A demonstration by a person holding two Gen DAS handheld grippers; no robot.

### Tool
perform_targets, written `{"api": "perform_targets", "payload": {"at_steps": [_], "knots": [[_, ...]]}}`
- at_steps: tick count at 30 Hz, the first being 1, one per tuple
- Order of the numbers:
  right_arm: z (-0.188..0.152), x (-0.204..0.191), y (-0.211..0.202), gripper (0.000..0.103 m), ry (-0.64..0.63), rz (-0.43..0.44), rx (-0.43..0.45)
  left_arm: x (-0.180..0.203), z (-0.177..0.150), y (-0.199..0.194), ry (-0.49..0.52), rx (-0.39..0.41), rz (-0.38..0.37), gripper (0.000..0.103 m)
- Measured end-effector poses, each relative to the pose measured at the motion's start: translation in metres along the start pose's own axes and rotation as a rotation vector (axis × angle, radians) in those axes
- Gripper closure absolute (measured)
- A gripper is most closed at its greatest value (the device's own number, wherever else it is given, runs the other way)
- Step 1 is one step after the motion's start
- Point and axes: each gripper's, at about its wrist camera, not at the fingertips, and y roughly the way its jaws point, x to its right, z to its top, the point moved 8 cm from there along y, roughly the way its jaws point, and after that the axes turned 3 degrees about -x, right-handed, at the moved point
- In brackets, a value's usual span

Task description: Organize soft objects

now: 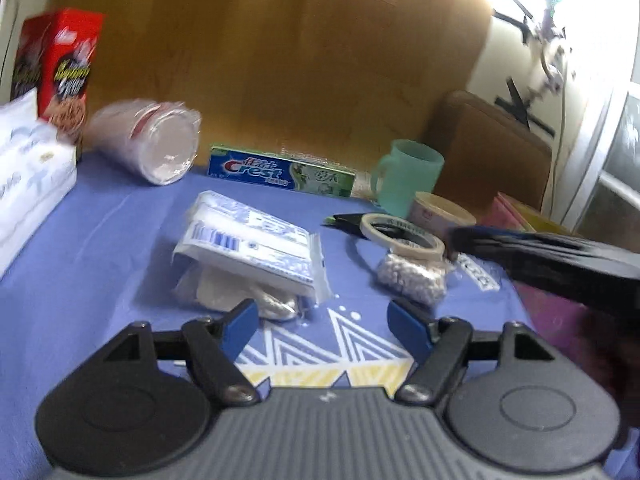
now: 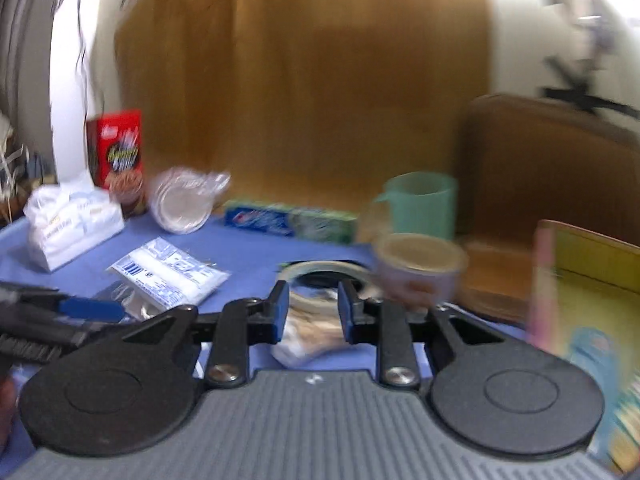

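The bench under its blue patterned cloth [image 1: 100, 240] was crowded, and most of the risk came from that. At its far left stood the white plastic-wrapped tissue pack [image 1: 28, 168], with a red cardboard snack box [image 1: 66, 72] behind it and a clear sleeve of stacked plastic cups [image 1: 156, 144] lying on its side, apt to roll if knocked. A blue-and-green toothpaste carton [image 1: 280, 172] and a mint-green plastic mug [image 1: 408, 176] lined the back edge.

Nearer the middle lay the flat white-and-blue packet of wipes [image 1: 248, 248], resting on a crumpled clear bag; the left gripper [image 1: 322, 330] hung just before it, fingers parted and holding nothing. A careless close there might have caught only the loose film beneath and dragged both.

The right gripper [image 2: 313, 312] had its fingers clenched on the small clear bag of pale pellets [image 2: 310, 332], low over the cloth. The beige roll of masking tape [image 2: 324, 272] and the small round paper tub [image 2: 420, 272] sat just beyond. Such a slack bag would likely sag and slip, or its hanging end might have snagged the tape on lifting.

Both views were smeared, so the grip's depth could not be judged.
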Motion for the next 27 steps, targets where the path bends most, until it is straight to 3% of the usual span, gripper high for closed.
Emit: {"api": "perform_targets", "payload": {"at_steps": [6, 9, 14, 21, 23, 25, 27], "knots": [[0.002, -0.021, 0.073, 0.074, -0.078, -0.011, -0.172, -0.019, 0.004, -0.011, -0.098, 0.048, -0.058, 0.031], [-0.005, -0.027, 0.08, 0.086, -0.129, -0.011, -0.208, -0.028, 0.005, -0.01, -0.144, 0.043, -0.084, 0.031], [-0.003, -0.037, 0.016, 0.09, -0.148, 0.039, -0.101, -0.026, 0.003, -0.009, -0.164, 0.02, -0.133, 0.031], [-0.072, -0.069, -0.08, 0.089, -0.276, 0.148, -0.101, 0.013, -0.014, -0.009, -0.103, -0.11, -0.267, 0.03], [-0.089, -0.068, -0.092, 0.082, -0.25, 0.156, -0.105, 0.029, -0.02, -0.011, -0.058, -0.141, -0.271, 0.03], [-0.096, -0.06, -0.106, 0.057, -0.182, 0.151, -0.082, 0.045, -0.027, -0.012, 0.001, -0.178, -0.248, 0.03], [-0.096, -0.049, -0.116, 0.049, -0.102, 0.147, -0.043, 0.056, -0.034, -0.014, 0.035, -0.208, -0.246, 0.033]]}}
